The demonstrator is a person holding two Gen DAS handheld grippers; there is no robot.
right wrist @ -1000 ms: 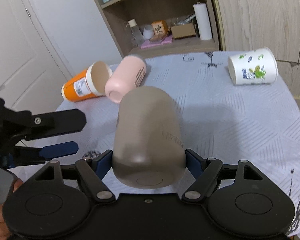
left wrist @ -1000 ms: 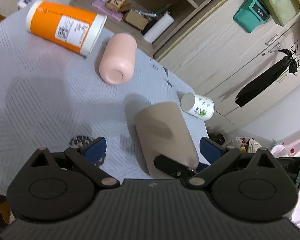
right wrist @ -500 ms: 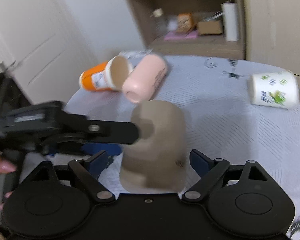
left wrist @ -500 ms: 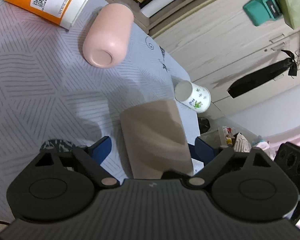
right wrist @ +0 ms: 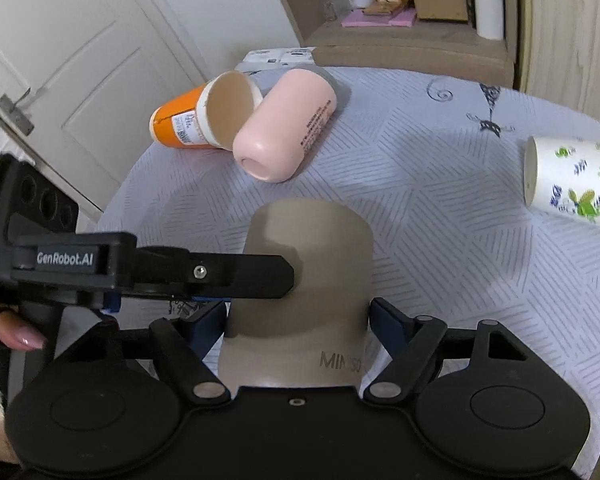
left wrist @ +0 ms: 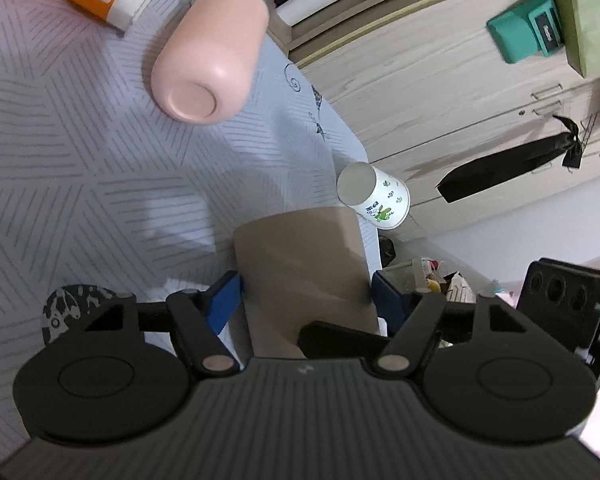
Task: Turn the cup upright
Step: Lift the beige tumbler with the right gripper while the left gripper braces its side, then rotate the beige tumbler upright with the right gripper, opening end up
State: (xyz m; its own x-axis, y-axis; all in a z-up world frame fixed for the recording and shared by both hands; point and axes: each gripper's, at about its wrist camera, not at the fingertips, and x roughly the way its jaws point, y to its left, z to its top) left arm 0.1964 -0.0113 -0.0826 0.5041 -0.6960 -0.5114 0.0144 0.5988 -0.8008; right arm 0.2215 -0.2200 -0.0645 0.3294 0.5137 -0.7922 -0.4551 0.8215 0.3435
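Note:
A tan cup [right wrist: 308,280] marked MINISO is held between both grippers above the patterned table [right wrist: 440,240]. My right gripper [right wrist: 298,318] has its blue pads against the cup's sides near its lower end. My left gripper [left wrist: 306,294] has closed its blue pads on the same cup [left wrist: 304,276] from the other side; its black finger [right wrist: 204,270] crosses the right wrist view. The cup's open end is hidden in both views.
A pink cup [right wrist: 286,136] lies on its side beside an orange cup [right wrist: 204,118], also on its side, at the table's far left. A white printed paper cup [right wrist: 568,184] lies on its side at the right edge. Shelves and cabinets stand behind.
The right gripper has tilted the tan cup up from lying flat. The left gripper has come in and closed its pads on it.

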